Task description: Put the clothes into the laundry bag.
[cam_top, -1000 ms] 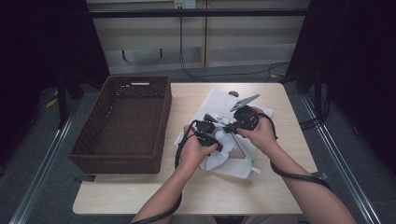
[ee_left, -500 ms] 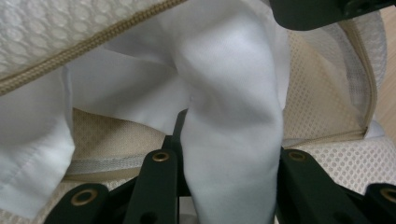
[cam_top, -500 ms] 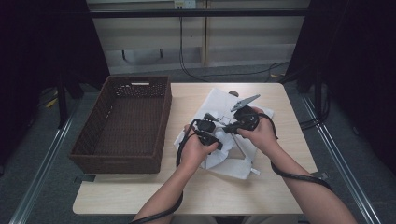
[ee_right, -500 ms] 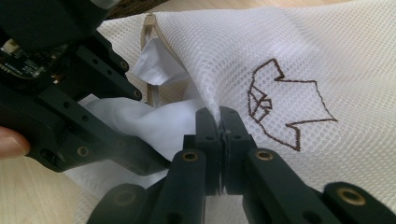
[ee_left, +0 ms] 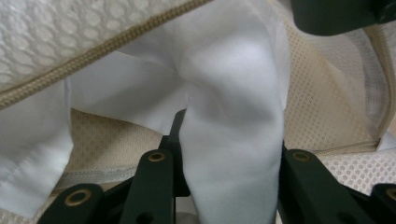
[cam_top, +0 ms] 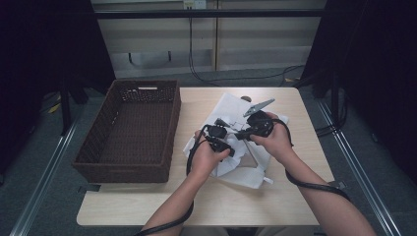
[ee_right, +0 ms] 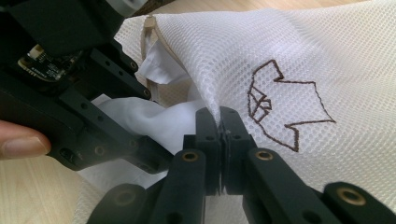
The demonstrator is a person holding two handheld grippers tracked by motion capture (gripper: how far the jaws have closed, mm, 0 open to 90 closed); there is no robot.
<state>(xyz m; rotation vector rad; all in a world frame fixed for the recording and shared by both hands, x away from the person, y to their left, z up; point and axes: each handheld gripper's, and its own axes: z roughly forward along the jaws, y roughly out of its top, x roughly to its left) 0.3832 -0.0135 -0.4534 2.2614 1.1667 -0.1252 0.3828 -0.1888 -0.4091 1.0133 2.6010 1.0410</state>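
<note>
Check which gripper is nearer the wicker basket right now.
Left. The left gripper works over the mesh bag, just right of the basket. The right gripper sits farther right, beyond the left one, pinching the mesh.

The wicker basket sits on the table, left of the mesh laundry bag; both grippers meet over that bag; a cloth lies in it

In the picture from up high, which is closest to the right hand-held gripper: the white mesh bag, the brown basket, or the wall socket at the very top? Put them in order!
From the right hand-held gripper:
1. White mesh bag, right under it, mid-table.
2. Brown basket, on the table's left side.
3. Wall socket, at the top, beyond the table.
</note>
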